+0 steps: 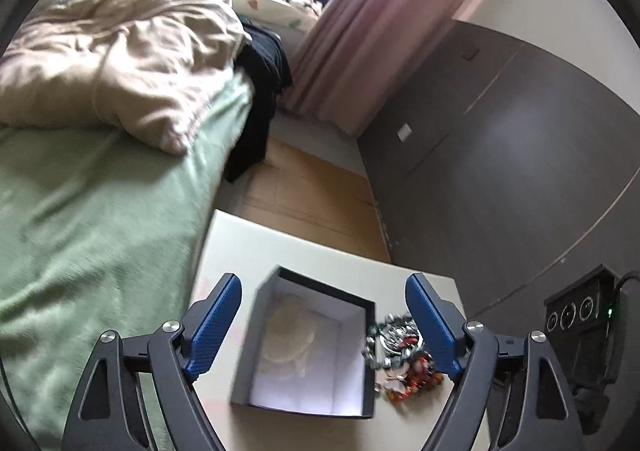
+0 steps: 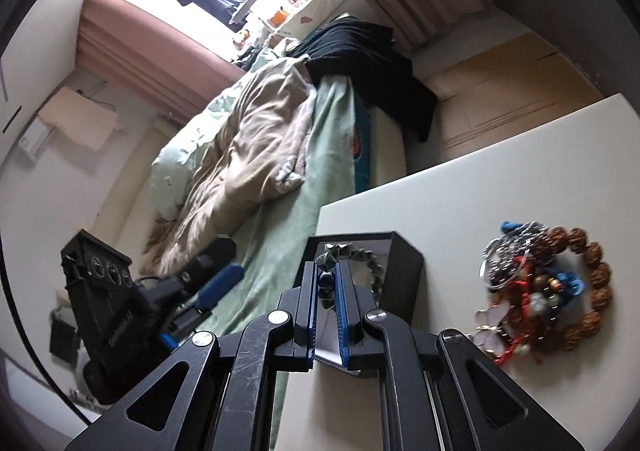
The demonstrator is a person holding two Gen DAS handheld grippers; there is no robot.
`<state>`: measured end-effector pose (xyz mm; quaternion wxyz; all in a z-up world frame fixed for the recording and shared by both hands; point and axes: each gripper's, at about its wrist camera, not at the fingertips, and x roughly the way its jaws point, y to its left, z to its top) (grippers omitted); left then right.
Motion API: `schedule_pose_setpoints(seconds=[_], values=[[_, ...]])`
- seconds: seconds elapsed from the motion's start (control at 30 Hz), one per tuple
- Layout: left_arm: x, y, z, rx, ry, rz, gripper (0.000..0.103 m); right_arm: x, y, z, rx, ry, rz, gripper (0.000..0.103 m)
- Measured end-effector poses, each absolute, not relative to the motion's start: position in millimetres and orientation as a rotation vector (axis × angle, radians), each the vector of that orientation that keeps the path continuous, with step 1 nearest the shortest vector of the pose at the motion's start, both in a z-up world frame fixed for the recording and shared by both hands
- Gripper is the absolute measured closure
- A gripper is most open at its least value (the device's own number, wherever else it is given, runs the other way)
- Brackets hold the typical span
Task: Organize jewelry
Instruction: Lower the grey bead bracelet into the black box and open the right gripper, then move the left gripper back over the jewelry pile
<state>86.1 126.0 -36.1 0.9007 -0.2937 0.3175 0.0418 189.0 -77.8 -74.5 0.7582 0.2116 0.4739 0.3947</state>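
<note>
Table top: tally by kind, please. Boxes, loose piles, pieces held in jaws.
Open boxes: 1, dark box
Loose jewelry piles: 1, tangled pile; pieces inside cannot be counted
Pieces held: 1, beaded bracelet in right gripper
Total: 3

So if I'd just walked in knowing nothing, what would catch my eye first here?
Probably the tangled pile of jewelry on the white table, ringed by a brown bead bracelet. Next, the right gripper shut on a dark beaded bracelet, just over the open dark box. The left gripper hangs open around that box, beside the rumpled bed.
</note>
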Motion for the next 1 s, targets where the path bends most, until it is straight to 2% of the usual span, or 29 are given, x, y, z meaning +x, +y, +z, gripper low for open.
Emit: schedule_pose_setpoints(seconds=[0.3, 0.33, 0.37, 0.43, 0.67, 0.83, 1.0], values=[[76.0, 152.5, -41.1, -0.656, 0.660, 0.184, 0.018, 189.1, -43.2, -86.8, 0.479, 1.066, 0.909, 0.091], [76.6, 154.6, -41.5, -0.653, 0.661, 0.190, 0.018, 190.7, -37.9, -89.7, 0.475, 1.080, 0.907, 0.083], [76.6, 154.9, -41.6, -0.646, 0.665, 0.199, 0.018, 192.3, -32.9, -93.1, 0.480, 1.099, 0.917, 0.064], [76.4, 155.6, -42.9, -0.637, 0.676, 0.211, 0.018, 192.5, -30.1, -96.9, 0.494, 1.112, 0.928, 0.045], [81.3, 153.6, -54.1, -0.639, 0.756, 0.237, 0.018, 191.7, -52.8, -86.8, 0.482, 1.080, 0.841, 0.044], [89.4, 133.0, -52.4, -0.482, 0.827, 0.281, 0.018, 190.2, -83.4, -76.1, 0.459, 1.036, 0.747, 0.044], [90.4, 111.4, -45.9, -0.431, 0.839, 0.219, 0.013, 192.8, -116.1, -64.0, 0.450, 0.981, 0.680, 0.044]])
